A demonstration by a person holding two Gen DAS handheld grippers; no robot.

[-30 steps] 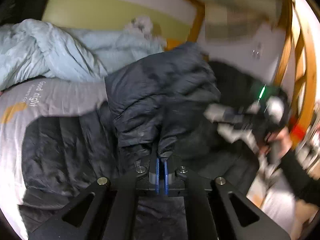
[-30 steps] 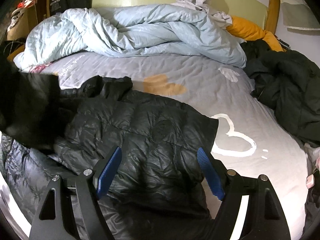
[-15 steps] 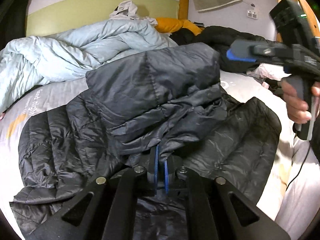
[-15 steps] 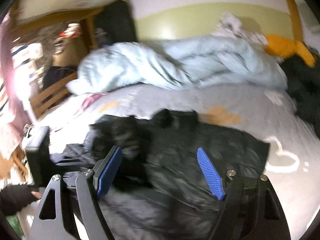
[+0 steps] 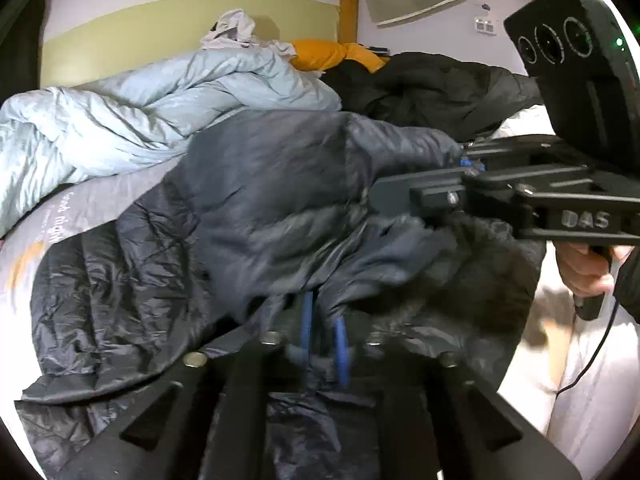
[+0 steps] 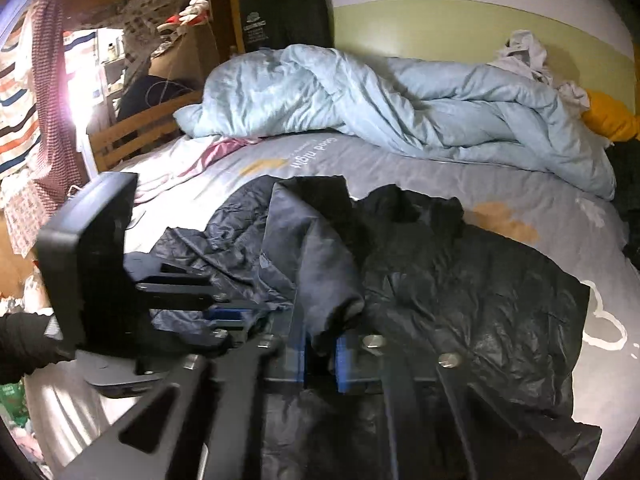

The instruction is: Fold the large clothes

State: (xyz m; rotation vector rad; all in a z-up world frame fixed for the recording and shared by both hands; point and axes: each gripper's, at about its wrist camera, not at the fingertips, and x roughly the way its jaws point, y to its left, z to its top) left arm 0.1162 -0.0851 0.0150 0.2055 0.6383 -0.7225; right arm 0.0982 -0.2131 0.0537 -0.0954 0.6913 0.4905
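A black puffer jacket (image 6: 460,280) lies spread on the grey bed sheet (image 6: 520,184). One of its sleeves (image 5: 280,184) is folded up over the body. My left gripper (image 5: 324,340) sits under the sleeve's lower edge. Its jaws are opening, and a narrow gap shows between the blue pads with fabric still lying in it. In the right wrist view the left gripper (image 6: 224,318) comes in from the left. My right gripper (image 6: 320,356) is closing, its pads pinching the sleeve's cuff (image 6: 332,312). In the left wrist view the right gripper (image 5: 468,164) reaches in from the right onto the sleeve's end.
A crumpled light blue duvet (image 6: 400,100) fills the back of the bed. Dark clothes (image 5: 420,92) and an orange item (image 5: 332,54) are heaped at the far right. A wooden bed frame (image 6: 132,136) and cluttered shelves stand to the left. A hand (image 5: 584,272) holds the right gripper's handle.
The right gripper swung left to the raised sleeve and went from wide open to closed on its cuff. The left gripper's pads, pinched together before, have parted a little.
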